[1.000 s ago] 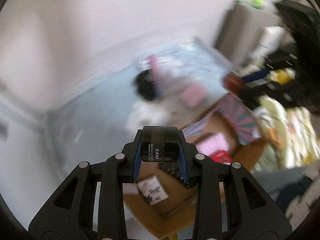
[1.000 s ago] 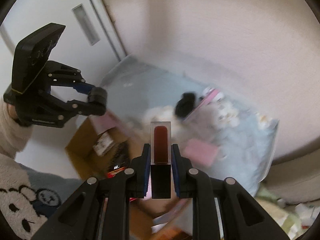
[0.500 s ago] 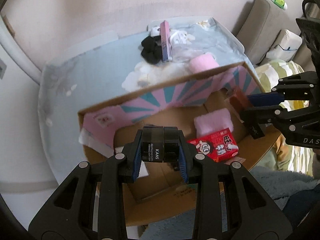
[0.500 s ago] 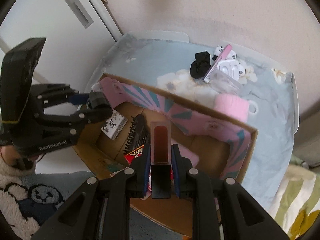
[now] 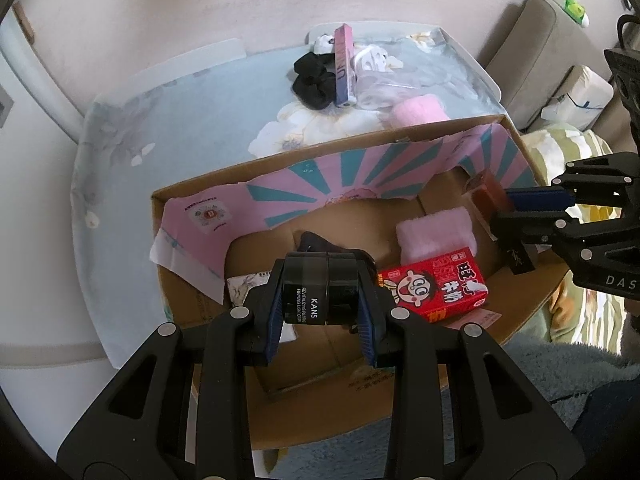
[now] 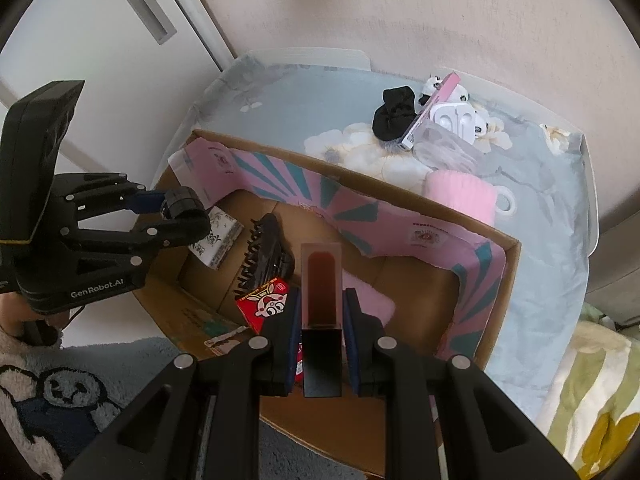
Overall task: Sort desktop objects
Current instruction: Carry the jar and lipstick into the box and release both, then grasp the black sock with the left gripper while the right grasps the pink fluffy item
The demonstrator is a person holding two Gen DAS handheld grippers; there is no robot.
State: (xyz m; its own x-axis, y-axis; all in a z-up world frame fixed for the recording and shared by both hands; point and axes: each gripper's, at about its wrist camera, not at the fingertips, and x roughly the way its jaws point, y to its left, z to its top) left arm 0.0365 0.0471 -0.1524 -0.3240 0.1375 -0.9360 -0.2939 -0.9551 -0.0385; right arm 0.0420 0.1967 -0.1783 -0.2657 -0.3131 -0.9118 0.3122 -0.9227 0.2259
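My left gripper (image 5: 322, 304) is shut on a black KANS jar (image 5: 320, 292) and holds it above the open cardboard box (image 5: 360, 148). It also shows in the right wrist view (image 6: 182, 216) over the box's left end. My right gripper (image 6: 321, 312) is shut on a red lipstick in a clear case (image 6: 321, 284), above the box (image 6: 496, 300); it shows in the left wrist view (image 5: 500, 204) at the box's right side. Inside the box lie a red snack box (image 5: 436, 286), a pink cloth (image 5: 434, 230), a black hair claw (image 6: 262, 256) and a small white patterned box (image 6: 216, 236).
On the light blue table (image 5: 168, 120) behind the box lie a black scrunchie (image 5: 314, 78), a pink flat box (image 5: 344, 66), white earbuds in their case (image 6: 454, 118), a clear plastic piece (image 6: 444, 148) and a pink mug (image 6: 460, 194). A rug (image 6: 60, 396) lies below.
Both grippers have come in over the cardboard box with their objects still held, and now hang a little lower over its inside. The view has steadied from blur.
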